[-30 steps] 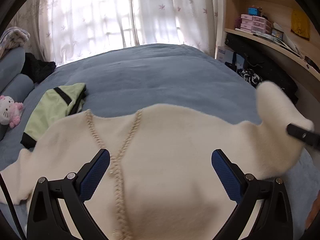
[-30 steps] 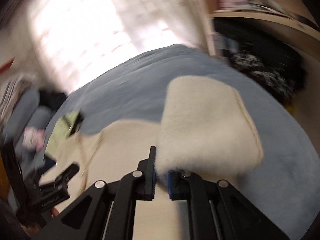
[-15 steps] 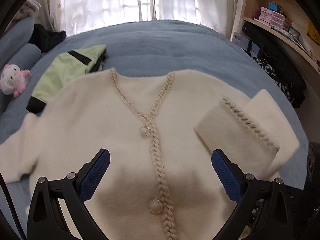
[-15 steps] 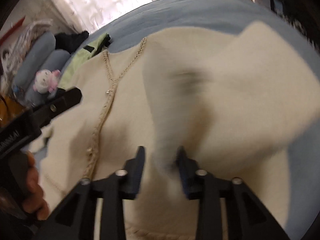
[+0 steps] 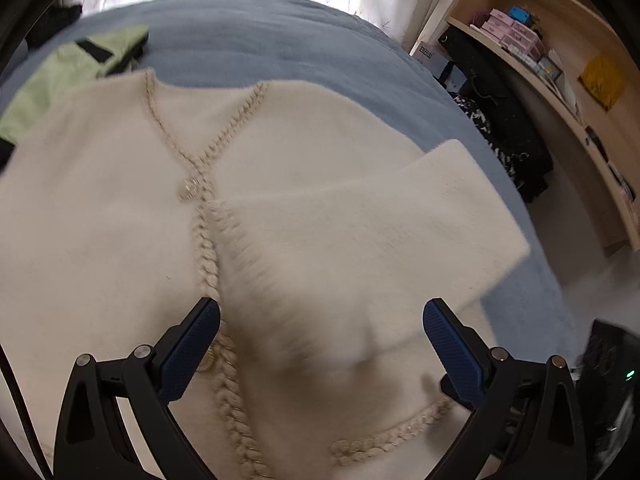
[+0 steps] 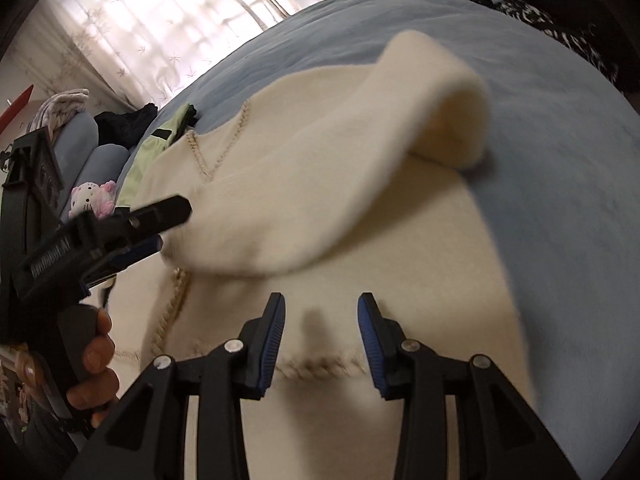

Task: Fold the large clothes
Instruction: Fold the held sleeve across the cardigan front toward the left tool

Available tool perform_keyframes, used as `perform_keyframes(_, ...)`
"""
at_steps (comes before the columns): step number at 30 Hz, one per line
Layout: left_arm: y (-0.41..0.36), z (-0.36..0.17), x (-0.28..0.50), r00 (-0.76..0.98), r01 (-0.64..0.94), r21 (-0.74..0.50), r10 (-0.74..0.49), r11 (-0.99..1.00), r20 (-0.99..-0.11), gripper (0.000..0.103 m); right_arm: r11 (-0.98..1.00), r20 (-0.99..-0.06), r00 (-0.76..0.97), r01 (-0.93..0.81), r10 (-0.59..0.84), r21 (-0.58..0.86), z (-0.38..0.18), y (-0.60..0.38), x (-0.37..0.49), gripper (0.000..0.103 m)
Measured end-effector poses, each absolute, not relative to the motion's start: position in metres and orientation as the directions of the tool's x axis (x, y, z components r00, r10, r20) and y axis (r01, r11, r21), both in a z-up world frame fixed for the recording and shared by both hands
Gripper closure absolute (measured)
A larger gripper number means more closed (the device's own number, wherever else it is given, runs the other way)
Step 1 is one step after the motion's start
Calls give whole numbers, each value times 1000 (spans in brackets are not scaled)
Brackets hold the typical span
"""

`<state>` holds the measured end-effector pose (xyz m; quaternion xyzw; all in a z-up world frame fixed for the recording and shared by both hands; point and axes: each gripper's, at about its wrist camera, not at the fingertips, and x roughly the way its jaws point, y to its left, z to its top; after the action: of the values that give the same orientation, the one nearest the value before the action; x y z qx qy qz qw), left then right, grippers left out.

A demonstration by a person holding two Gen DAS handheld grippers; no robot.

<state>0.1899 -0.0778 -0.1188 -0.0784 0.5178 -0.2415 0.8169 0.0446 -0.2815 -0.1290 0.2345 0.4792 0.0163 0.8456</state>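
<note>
The right gripper (image 6: 321, 322) has its jaws apart with nothing between them, just above the lower part of the cream cardigan (image 5: 100, 220), near the braided hem (image 6: 316, 366). The left gripper (image 5: 320, 340) stands wide open too, and holds nothing; its pads (image 5: 188, 344) hover over the braided front placket (image 5: 206, 248). The cardigan lies flat on the blue bed cover (image 5: 260, 36), front side up, with its long axis running from the hem near both tools away to the V-neck. The right sleeve (image 6: 320, 168) is folded across the chest and reaches the placket; its cuff end lies between the two tools, nearer to the left one. I judge that the next fold turns on the other sleeve, which is out of view past the placket on the left hand's (image 6: 94, 364) side. The knit is thick, fluffy and soft, so it will bend in round folds.
</note>
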Motion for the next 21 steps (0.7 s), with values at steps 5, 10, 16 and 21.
perform_keyframes(5, -74, -136, 200, 294, 275, -446, -516, 852, -804, 2, 889, -804, 540, 202, 248, 411, -138, -279, 40, 65)
perform_keyframes(10, -65, -154, 214, 245, 202, -497, -535, 844, -809, 2, 890, -804, 544, 208, 239, 405, -143, -276, 42, 65)
perform_keyframes(16, -74, -156, 218, 238, 238, -471, -521, 849, -819, 49, 904, -810, 548, 205, 212, 375, -143, -274, 37, 65)
perform_keyframes(21, -91, -154, 220, 242, 281, -403, -471, 871, -848, 87, 906, -814, 542, 206, 210, 370, -142, -276, 37, 65)
